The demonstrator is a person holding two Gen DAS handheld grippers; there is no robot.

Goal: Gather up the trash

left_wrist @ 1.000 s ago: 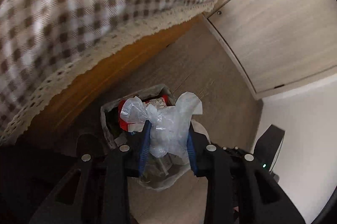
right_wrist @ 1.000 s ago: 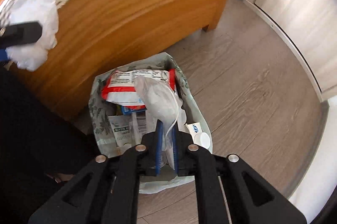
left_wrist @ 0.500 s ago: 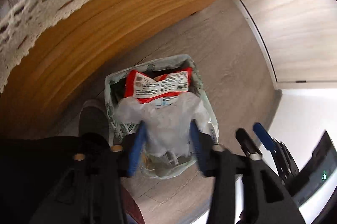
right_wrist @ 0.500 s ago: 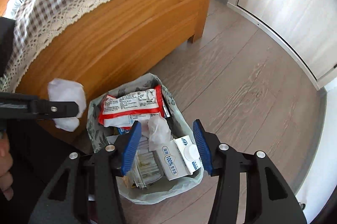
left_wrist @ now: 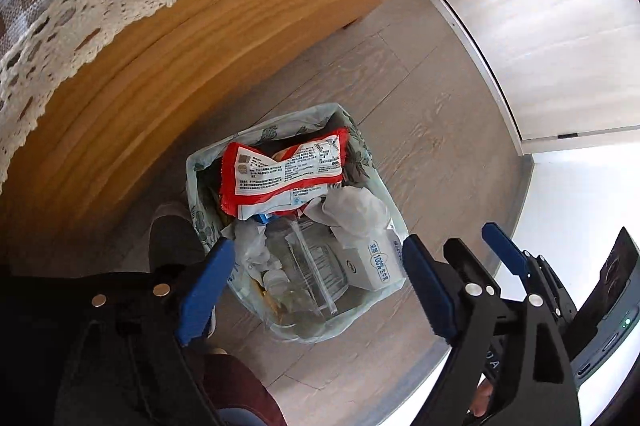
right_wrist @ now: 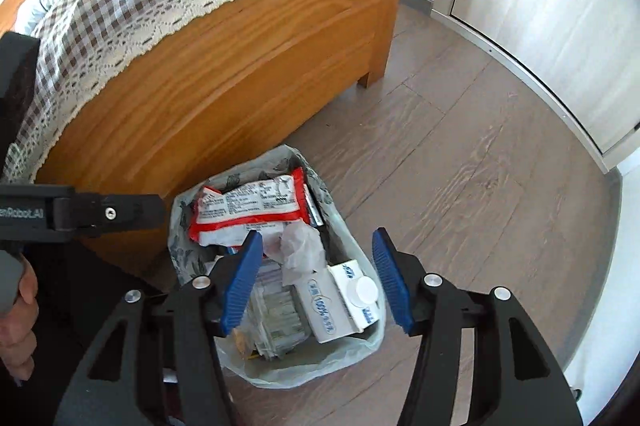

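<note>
Beside the wooden bed [right_wrist: 248, 73], on the floor [right_wrist: 460, 185], the trash bag [left_wrist: 372, 302] stands full; left gripper [left_wrist: 316, 282] and right gripper [right_wrist: 316, 282] hang above it, fingers just parted, empty, crumpled plastic [right_wrist: 300, 250] inside.

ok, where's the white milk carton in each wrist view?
Left wrist: milk carton sits low right in the bin bag, just inside the right blue pad of the left tongs.
Right wrist: carton lies bottom centre, between the pads of the right tongs.
Shared landmark: the red-and-white snack packet beyond it.
</note>
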